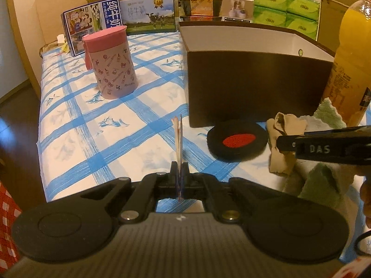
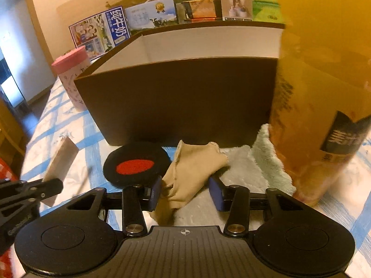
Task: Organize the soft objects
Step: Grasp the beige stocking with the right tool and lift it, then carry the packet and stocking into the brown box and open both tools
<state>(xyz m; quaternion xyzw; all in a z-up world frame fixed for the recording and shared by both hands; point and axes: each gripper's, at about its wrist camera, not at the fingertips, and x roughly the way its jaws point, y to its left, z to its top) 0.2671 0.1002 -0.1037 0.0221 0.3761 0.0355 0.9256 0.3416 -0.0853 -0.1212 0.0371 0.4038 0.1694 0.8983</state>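
My right gripper (image 2: 185, 191) is open with its blue pads on either side of a crumpled beige cloth (image 2: 192, 162), which lies on a white fluffy towel (image 2: 241, 164) in front of a dark brown open box (image 2: 180, 97). A pale green fluffy cloth (image 2: 271, 157) and a black round pad with a red centre (image 2: 136, 164) lie beside it. My left gripper (image 1: 179, 173) is shut on a thin flat packet (image 1: 178, 139), held upright above the bed. The left wrist view also shows the beige cloth (image 1: 281, 129), the pad (image 1: 236, 140) and the right gripper (image 1: 324, 146).
A large orange juice bottle (image 2: 324, 69) stands close at the right. A pink lidded container (image 1: 113, 64) stands on the blue-checked sheet (image 1: 92, 120). Milk cartons (image 1: 92, 23), boxes and green tissue packs (image 1: 285, 9) line the far edge.
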